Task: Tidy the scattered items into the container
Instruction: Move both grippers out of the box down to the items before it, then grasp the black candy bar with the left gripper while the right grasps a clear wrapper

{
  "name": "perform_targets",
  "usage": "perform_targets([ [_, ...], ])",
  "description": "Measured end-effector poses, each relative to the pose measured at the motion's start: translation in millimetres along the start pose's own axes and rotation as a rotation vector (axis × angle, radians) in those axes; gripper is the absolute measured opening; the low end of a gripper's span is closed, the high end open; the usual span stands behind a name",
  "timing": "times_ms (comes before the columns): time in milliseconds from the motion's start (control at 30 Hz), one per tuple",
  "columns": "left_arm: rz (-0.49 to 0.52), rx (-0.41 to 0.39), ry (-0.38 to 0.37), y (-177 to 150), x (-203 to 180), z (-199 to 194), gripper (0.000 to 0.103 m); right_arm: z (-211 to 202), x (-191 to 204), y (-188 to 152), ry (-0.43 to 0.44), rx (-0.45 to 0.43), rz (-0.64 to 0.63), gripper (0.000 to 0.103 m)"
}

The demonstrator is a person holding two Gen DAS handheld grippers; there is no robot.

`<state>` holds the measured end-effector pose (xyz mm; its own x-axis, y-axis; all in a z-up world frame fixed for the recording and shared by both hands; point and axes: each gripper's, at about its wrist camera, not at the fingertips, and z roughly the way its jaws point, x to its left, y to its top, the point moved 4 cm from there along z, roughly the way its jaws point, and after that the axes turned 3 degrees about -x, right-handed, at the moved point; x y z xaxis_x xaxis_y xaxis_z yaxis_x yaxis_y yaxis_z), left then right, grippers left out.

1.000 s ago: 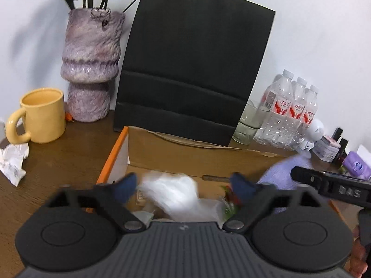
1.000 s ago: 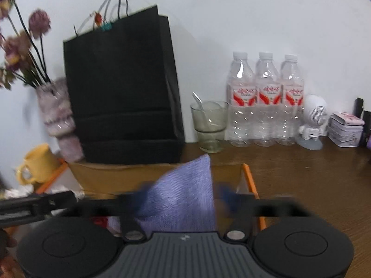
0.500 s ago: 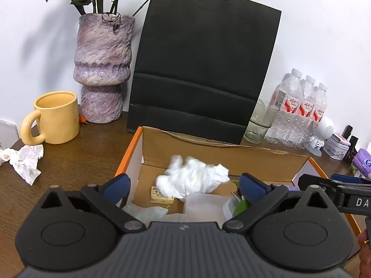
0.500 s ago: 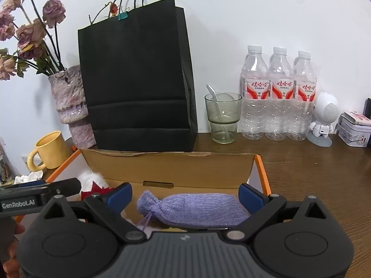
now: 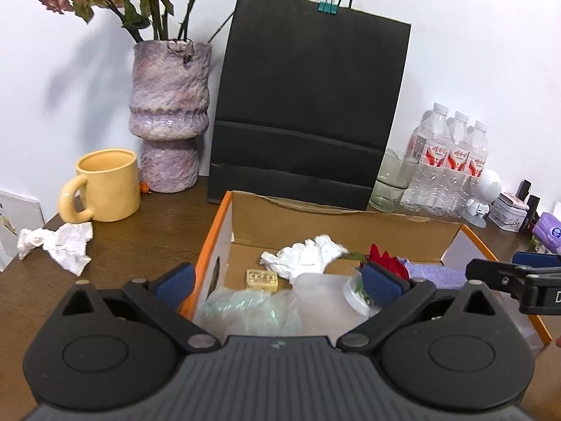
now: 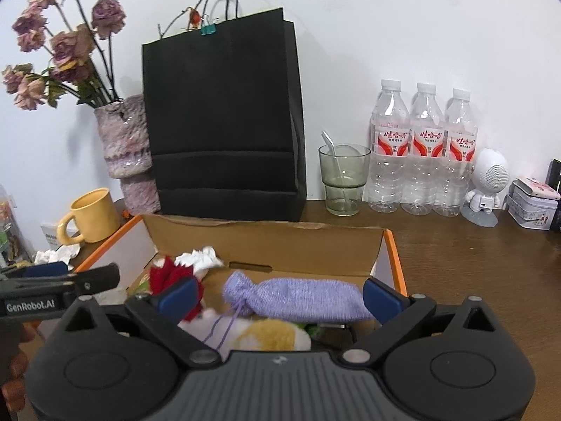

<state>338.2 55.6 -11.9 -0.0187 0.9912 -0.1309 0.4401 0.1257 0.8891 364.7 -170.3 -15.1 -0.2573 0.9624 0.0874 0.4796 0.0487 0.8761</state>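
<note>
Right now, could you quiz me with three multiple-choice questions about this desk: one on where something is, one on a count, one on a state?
1. Where does the purple pouch lie?
A. in the box
B. beside the mug
C. in the glass

2. How many bottles stand by the wall?
A. two
B. three
C. five

3. How is the right gripper?
A. shut on the pouch
B. shut on a tissue
C. open

Answers:
1 A, the pouch rests inside the cardboard walls.
2 B, three caps in a row.
3 C, its fingers stand wide apart, holding nothing.
</note>
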Motion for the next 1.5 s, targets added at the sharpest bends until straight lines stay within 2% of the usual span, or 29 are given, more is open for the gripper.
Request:
perform_targets([
  [267, 0.042, 0.004, -0.003, -18.0, 4.7, -43.0, 0.103, -47.9, -3.1, -21.3, -0.014, -0.016, -0.022, 0.101],
  [567, 0.056, 0.03, -0.023, -47.5, 5.7, -80.0, 0.103, -89.4, -9.2, -63.9, -0.054, 0.023, -0.068, 0.101],
  [667, 0.07, 0.067, -0.027, -62.7, 3.0, -80.5, 0.103, -90.7, -15.8, -84.3, -0.057, 0.073, -0.064, 0.101],
  [800, 0.105, 0.125, -0.009, -82.3, -3.2, -69.5, 0.103, -79.6, -27.7, -107.6, -0.102, 0.139, -0.045, 0.097],
  [933, 0.152, 0.158, 0.011, -93.1, -10.1, -55.8, 0.102, -69.1, -35.7, -113.5, -0.111, 0.165, -0.01, 0.093],
  [1067, 0.152, 0.183, 0.01, -96.4, -11.2, -43.9, 0.095, -60.7, -41.2, -111.7, -0.115, 0.17, 0.004, 0.09],
  [1167, 0.17, 0.195, 0.01, -99.3, -14.7, -37.3, 0.085, -53.7, -41.8, -112.2, -0.117, 0.183, 0.013, 0.087],
  [1200, 0.174, 0.187, 0.009, -99.5, -15.4, -36.5, 0.085, -51.7, -42.0, -113.0, -0.117, 0.188, 0.014, 0.084],
  [1367, 0.181, 0.179, -0.012, -100.2, -16.6, -36.2, 0.082, -47.0, -41.4, -117.1, -0.124, 0.181, 0.011, 0.085],
  [1500, 0.187, 0.171, -0.026, -99.8, -17.7, -36.9, 0.071, -49.0, -39.0, -117.2, -0.117, 0.171, 0.004, 0.077],
])
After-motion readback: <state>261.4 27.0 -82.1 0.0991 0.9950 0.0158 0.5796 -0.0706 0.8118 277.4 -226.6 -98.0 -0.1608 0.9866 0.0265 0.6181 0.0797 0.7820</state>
